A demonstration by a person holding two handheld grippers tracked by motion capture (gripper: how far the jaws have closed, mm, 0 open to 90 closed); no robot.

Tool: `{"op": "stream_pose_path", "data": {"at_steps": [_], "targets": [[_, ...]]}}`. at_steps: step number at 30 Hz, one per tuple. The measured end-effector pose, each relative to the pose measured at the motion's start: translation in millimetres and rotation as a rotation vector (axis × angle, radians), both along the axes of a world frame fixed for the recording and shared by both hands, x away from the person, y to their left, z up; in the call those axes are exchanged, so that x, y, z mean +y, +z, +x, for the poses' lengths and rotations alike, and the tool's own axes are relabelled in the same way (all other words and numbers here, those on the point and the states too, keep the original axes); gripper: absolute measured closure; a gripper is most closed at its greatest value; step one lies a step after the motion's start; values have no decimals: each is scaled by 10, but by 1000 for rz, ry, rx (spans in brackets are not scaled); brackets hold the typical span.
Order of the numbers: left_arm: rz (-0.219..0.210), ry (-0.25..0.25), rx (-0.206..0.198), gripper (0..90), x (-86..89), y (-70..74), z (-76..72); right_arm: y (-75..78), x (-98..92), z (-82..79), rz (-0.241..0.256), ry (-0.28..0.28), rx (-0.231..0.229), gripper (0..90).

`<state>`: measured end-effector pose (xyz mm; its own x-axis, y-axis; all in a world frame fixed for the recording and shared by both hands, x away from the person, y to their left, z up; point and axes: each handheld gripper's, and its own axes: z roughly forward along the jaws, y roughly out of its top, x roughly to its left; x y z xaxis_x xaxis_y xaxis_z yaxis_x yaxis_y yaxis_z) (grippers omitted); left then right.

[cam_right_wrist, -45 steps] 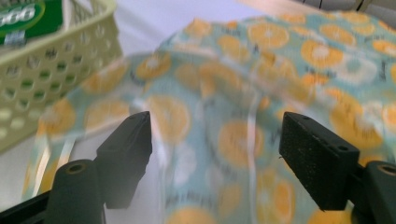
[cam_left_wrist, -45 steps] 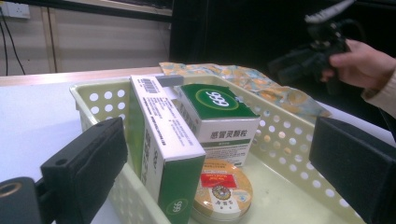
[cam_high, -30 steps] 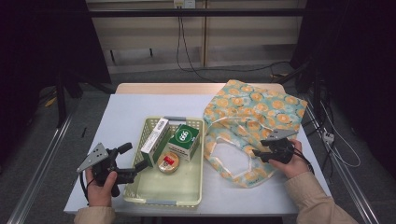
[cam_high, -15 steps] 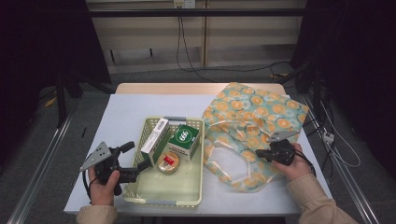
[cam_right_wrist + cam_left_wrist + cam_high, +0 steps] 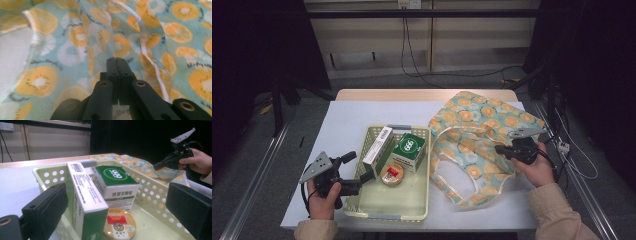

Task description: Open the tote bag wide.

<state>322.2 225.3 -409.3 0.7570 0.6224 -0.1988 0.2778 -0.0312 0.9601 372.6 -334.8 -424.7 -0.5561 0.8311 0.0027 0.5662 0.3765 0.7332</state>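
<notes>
My right gripper [image 5: 498, 149] has its two black jaws pressed tightly together, pinching a fold of the cloth bag [image 5: 477, 131], a soft, wrinkled fabric printed with orange slices on pale blue-green, edged with thin white straps. The bag lies crumpled on the right side of the white table [image 5: 347, 117], its long axis running from near me toward the far right corner. My left gripper [image 5: 368, 176] hangs with its jaws spread wide and nothing between them, at the near left edge of the basket [image 5: 418, 200], a pale yellow-green plastic tray with perforated walls. Inside it stand a tall white and green box [image 5: 377, 145], a squat green box [image 5: 409, 149] and a round flat tin [image 5: 392, 175], close together, just left of the bag.
</notes>
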Motion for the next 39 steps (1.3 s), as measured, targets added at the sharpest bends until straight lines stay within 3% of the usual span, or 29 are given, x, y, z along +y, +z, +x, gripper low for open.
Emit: {"op": "stream_pose_path", "data": {"at_steps": [3, 5, 8, 10, 11, 13, 16, 20, 23, 25, 26, 28, 31, 34, 36, 39], "targets": [[2, 5, 2, 40, 18, -9, -6, -56, -87, 22, 18, -36, 3, 900], [3, 6, -2, 40, 23, -6, -13, -89, -106, 28, 4, -58, 7, 893], [4, 5, -3, 40, 27, -2, -19, -190, -57, 36, -30, -27, -2, 865], [-1, 4, -3, 40, 19, -1, -22, -245, -18, 53, -30, -22, 17, 870], [7, 2, -5, 40, 16, 1, -23, -254, -3, 60, -36, -17, -4, 874], [9, -4, -2, 40, -2, 2, -28, -258, 21, 77, -48, -33, -3, 879], [13, -6, -6, 40, -2, 6, -33, -248, -9, 93, -15, -75, -42, 893], [12, -6, -7, 40, 4, 6, -38, -233, -44, 95, -27, -101, -62, 900], [17, -9, -5, 40, 4, 1, -41, -268, -69, 118, 11, -99, -27, 900], [8, -8, -7, 40, 13, 10, -43, -314, -49, 124, -13, -91, 2, 897], [6, -7, -11, 40, 20, 14, -42, -325, -40, 125, -22, -89, -5, 892], [5, -3, -8, 40, 32, 13, -43, -328, -37, 128, -26, -97, -10, 850], [8, -2, -3, 40, 36, -2, -41, -325, -22, 124, -42, -112, -17, 675], [9, -4, -4, 40, 36, 2, -44, -264, 25, 98, -62, -112, -53, 496], [4, 1, -3, 40, 39, 2, -47, -184, 68, 77, -47, -118, -83, 390], [8, 3, -3, 40, 47, 0, -49, -30, 157, 43, -13, -91, -86, 348]]}}
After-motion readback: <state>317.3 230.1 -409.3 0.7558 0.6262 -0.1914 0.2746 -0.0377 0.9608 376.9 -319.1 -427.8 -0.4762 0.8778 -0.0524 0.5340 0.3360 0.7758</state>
